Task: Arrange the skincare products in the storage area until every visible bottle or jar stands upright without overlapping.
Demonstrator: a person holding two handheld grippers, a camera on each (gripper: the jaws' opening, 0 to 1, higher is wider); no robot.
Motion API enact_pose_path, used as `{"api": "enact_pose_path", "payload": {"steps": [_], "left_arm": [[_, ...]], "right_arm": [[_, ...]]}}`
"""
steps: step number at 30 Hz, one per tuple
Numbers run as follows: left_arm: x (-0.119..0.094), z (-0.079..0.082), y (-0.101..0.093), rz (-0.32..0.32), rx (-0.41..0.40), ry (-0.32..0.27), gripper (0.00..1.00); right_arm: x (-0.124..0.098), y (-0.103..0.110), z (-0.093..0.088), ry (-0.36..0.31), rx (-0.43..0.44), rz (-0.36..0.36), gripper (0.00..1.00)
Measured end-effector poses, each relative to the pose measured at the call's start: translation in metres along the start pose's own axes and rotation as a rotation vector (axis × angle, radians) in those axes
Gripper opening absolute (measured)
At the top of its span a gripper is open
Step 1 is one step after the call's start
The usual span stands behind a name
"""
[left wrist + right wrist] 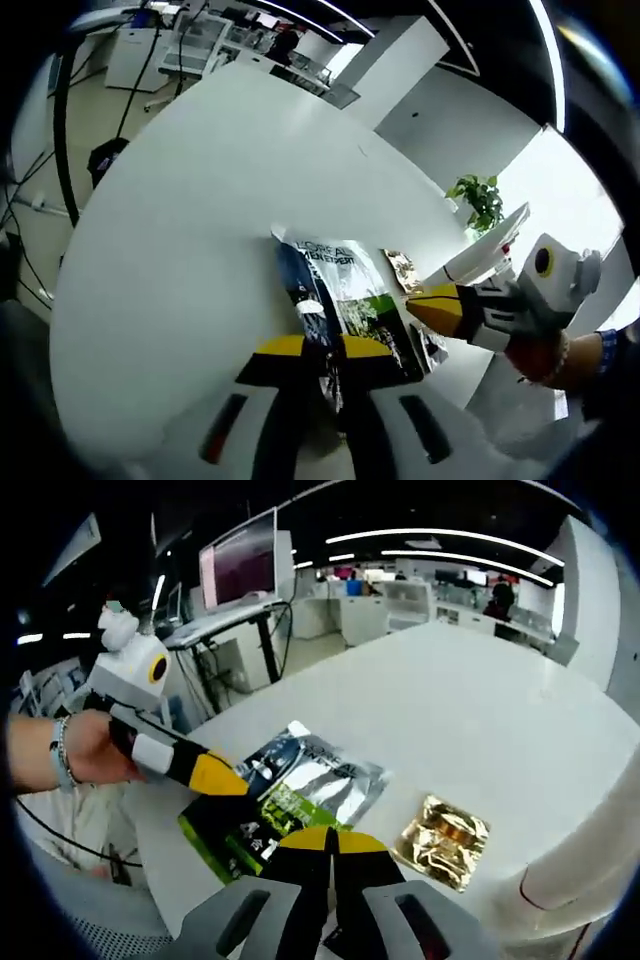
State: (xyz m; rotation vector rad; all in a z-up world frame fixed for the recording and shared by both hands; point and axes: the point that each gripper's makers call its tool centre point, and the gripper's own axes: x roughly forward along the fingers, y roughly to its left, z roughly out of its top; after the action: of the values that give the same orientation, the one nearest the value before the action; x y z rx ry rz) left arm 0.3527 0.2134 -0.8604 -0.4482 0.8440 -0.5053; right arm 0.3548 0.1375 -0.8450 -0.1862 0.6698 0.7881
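Yellow-tipped jaws of the left gripper (322,350) are seen at the bottom of the left gripper view, drawn together narrow on the near edge of a silver-and-green sachet pack (345,300) that lies flat on the white table (180,230); the pack seems pinched between them, though contact itself is hidden by the tips. From the right of that view the right gripper (425,305) comes in, held by a hand (540,355), its yellow tip just beside the pack's right edge, w/ a small gold sachet (402,268) glimpsed between pack and tip. In the right gripper view the same table (480,700) is seen from the opposite side: the pack (290,790) lies flat near the front edge, the right gripper's (332,842) jaws nearly closed w/ only a thin gap, at or over the pack's near edge; whether it is gripped cannot be told. The left gripper (225,778) enters from the left, held by a hand (90,745), tip resting on the pack's left part. The gold sachet (441,840) is shown clearly here, crinkled, lying flat just right of the pack, apart from it. Only the left gripper view takes in a potted plant (478,198); a monitor (240,565) on a desk is seen in the right gripper view.
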Motion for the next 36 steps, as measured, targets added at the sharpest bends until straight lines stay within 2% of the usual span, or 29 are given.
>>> {"api": "enact_pose_path", "payload": {"steps": [3, 5, 6, 8, 10, 11, 13, 14, 16, 21, 23, 24, 25, 28, 30, 33, 36], "left_arm": [[0.003, 0.0, -0.002, 0.002, 0.029, 0.005, 0.06], [0.004, 0.0, -0.005, -0.01, 0.044, 0.018, 0.07], [0.003, 0.001, -0.004, -0.005, 0.061, 0.016, 0.08], [0.0, 0.005, 0.002, 0.035, 0.094, 0.005, 0.11], [-0.008, 0.016, 0.01, 0.107, 0.139, -0.048, 0.1], [-0.015, 0.023, 0.013, 0.148, 0.189, -0.077, 0.08], [-0.02, 0.027, 0.004, 0.156, 0.29, -0.096, 0.04], [-0.02, 0.024, -0.004, 0.134, 0.32, -0.084, 0.0], [-0.018, 0.014, -0.019, 0.088, 0.368, -0.046, 0.0], [-0.007, -0.011, -0.014, 0.139, 0.479, 0.058, 0.0], [-0.002, -0.025, -0.01, 0.154, 0.495, 0.109, 0.0], [-0.002, -0.017, -0.013, 0.149, 0.502, 0.036, 0.0], [-0.002, -0.02, -0.013, 0.146, 0.497, 0.049, 0.0], [-0.002, -0.018, -0.013, 0.143, 0.49, 0.042, 0.0], [-0.007, -0.017, -0.012, 0.157, 0.47, 0.061, 0.0], [-0.014, 0.002, -0.029, 0.113, 0.464, -0.04, 0.0], [-0.026, 0.013, -0.037, 0.127, 0.471, -0.063, 0.0]], "right_arm": [[0.007, 0.008, -0.015, 0.046, -0.005, 0.018, 0.0], [0.008, 0.008, -0.026, 0.1, -0.028, 0.019, 0.0], [0.008, 0.007, -0.02, 0.056, -0.023, 0.006, 0.0], [0.005, 0.003, -0.02, 0.069, -0.034, -0.017, 0.0], [0.005, 0.0, -0.021, 0.067, -0.03, -0.034, 0.0], [0.005, 0.0, -0.021, 0.064, -0.027, -0.033, 0.0], [0.005, 0.001, -0.021, 0.063, -0.04, -0.04, 0.0], [0.005, 0.001, -0.021, 0.063, -0.046, -0.042, 0.0], [0.005, 0.0, -0.021, 0.063, -0.044, -0.046, 0.0], [0.005, 0.0, -0.021, 0.065, -0.029, -0.057, 0.0], [0.005, 0.0, -0.022, 0.067, -0.041, -0.059, 0.0], [0.004, -0.001, -0.022, 0.07, -0.046, -0.063, 0.0], [0.004, -0.002, -0.022, 0.072, -0.055, -0.066, 0.0], [0.003, -0.001, -0.023, 0.079, -0.063, -0.057, 0.0], [0.001, 0.0, -0.021, 0.086, -0.053, -0.039, 0.0], [-0.005, 0.004, -0.003, 0.024, -0.031, -0.009, 0.0], [-0.012, 0.012, 0.016, -0.021, -0.012, 0.043, 0.0]]}}
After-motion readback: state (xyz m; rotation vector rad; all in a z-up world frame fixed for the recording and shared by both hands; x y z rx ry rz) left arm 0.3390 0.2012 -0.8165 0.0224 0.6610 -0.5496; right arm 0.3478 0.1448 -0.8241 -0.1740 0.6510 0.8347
